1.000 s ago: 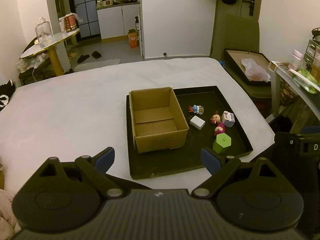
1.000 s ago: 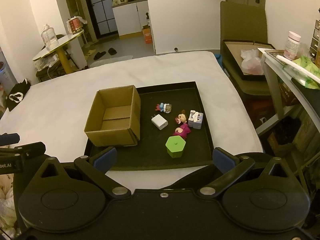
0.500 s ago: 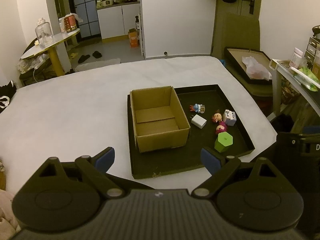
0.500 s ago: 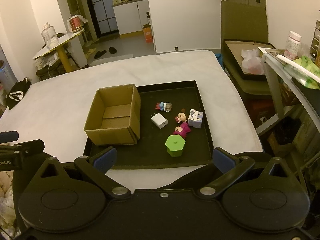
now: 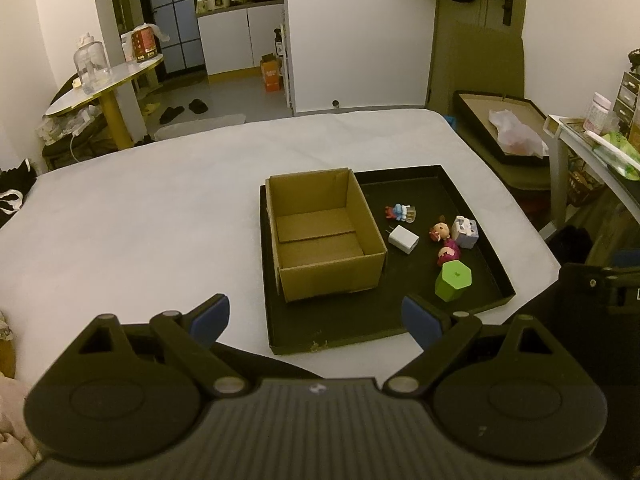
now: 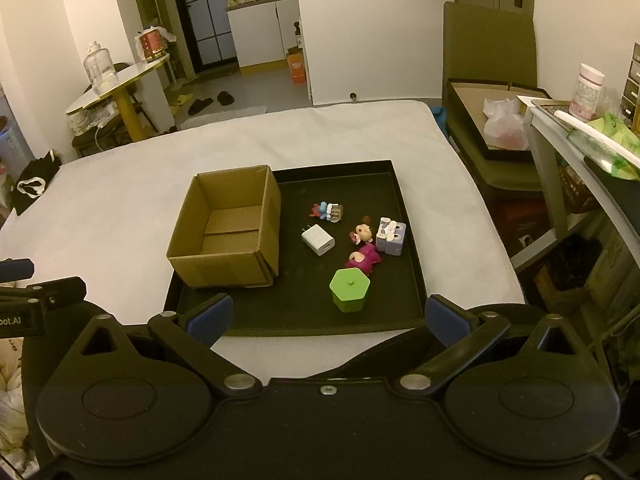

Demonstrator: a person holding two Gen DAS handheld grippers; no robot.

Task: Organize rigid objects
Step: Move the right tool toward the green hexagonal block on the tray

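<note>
Both the left tongs (image 5: 316, 318) and right tongs (image 6: 328, 316) hang spread and empty before the black tray (image 6: 412, 264) on the bed, where the cardboard box (image 6: 228, 232) sits left of the green hexagonal container (image 6: 349, 289).

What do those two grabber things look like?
Both are black plastic. Each has two round discs, angled link bars with silver pins, and two fingers tipped with blue pads. The left gripper has a ribbed body. The right gripper has a smooth body with a screw in the middle.
</note>
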